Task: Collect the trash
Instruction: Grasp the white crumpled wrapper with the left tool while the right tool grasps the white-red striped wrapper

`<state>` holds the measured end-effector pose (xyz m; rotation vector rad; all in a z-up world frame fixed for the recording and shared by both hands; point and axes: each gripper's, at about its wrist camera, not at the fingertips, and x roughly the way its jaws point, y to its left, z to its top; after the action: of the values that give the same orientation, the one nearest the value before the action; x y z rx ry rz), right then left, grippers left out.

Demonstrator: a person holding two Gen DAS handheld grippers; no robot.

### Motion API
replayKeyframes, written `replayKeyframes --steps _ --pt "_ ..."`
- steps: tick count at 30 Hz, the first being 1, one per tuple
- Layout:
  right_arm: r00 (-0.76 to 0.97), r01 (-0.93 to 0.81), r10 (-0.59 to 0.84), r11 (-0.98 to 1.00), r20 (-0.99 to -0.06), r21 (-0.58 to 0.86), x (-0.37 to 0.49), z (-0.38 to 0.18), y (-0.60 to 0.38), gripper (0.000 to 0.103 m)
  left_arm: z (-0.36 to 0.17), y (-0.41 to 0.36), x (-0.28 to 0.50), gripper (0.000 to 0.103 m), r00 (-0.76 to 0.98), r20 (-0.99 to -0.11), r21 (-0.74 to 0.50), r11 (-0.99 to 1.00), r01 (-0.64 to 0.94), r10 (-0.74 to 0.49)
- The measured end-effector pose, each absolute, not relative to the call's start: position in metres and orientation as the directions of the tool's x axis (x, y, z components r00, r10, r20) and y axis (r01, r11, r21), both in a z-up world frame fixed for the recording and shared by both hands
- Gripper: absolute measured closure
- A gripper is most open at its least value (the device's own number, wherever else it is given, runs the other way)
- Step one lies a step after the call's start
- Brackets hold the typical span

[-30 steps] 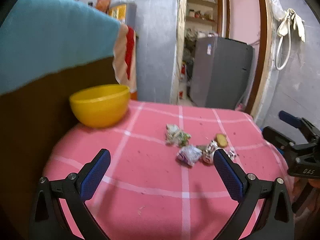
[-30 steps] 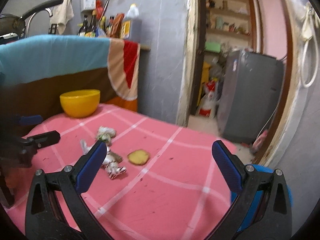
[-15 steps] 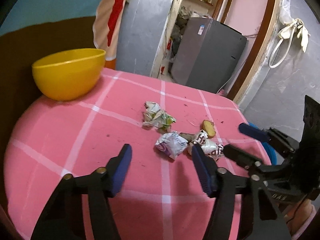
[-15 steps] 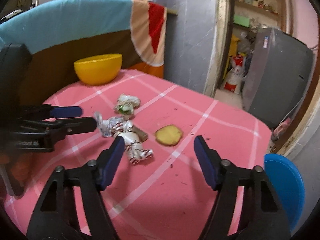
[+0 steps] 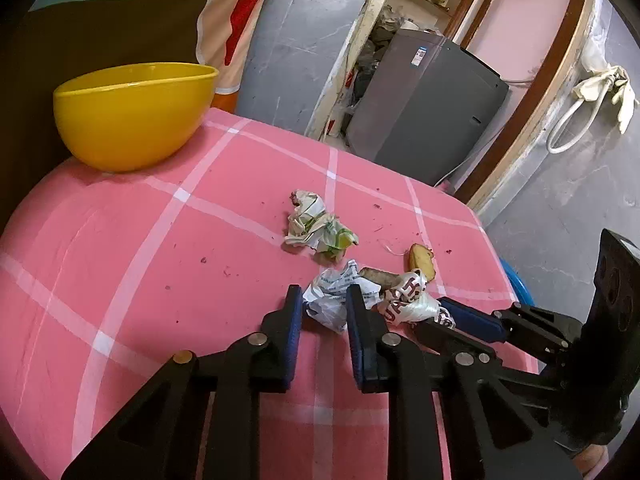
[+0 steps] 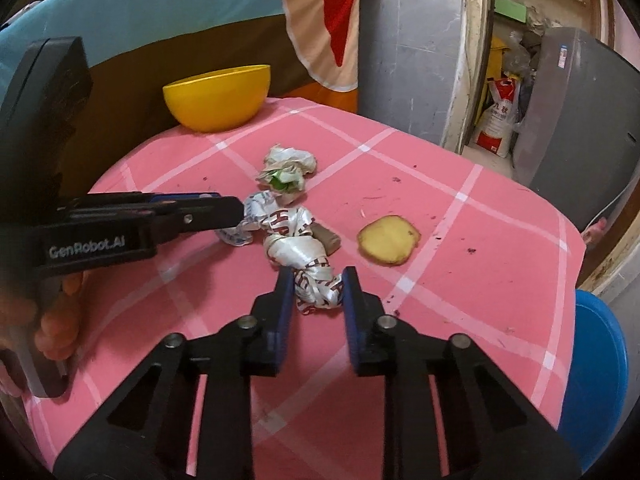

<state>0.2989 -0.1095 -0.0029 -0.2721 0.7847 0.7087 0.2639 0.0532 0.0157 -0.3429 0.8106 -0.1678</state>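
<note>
On the pink checked table (image 5: 168, 264) lies a small heap of trash. My left gripper (image 5: 324, 304) is closing, its blue pads touching both sides of a crumpled white-and-blue wrapper (image 5: 334, 294). In the right wrist view, the left gripper (image 6: 239, 211) comes in from the left. My right gripper (image 6: 318, 280) is closing too, pads pressed on the near end of a twisted white-and-red wrapper (image 6: 298, 248). A green-and-white crumpled wrapper (image 6: 286, 168), a brown scrap (image 6: 327, 237) and a potato slice (image 6: 388, 240) lie loose. The yellow bowl (image 5: 132, 116) stands at the far left.
A dark board draped in blue, red and cream cloth (image 6: 320, 20) rises right behind the bowl. A blue round container (image 6: 592, 380) stands below the table's right edge. A grey appliance (image 5: 424, 108) is beyond the table. A person's hand (image 6: 56, 320) holds the left gripper.
Both grippers have tilted downward and moved in to the trash heap. Their jaws have narrowed from wide open to closed around a wrapper each.
</note>
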Motion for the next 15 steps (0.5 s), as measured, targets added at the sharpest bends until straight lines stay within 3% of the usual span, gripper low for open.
replayKeyframes --steps 15 --pt "0.592 -0.601 0.528 0.792 -0.608 0.102 0.288 0.014 -0.142 0.077 0.030 0.037 0.236 0.090 0.721 -0.655 -0.303 0.953 0.024 -0.227"
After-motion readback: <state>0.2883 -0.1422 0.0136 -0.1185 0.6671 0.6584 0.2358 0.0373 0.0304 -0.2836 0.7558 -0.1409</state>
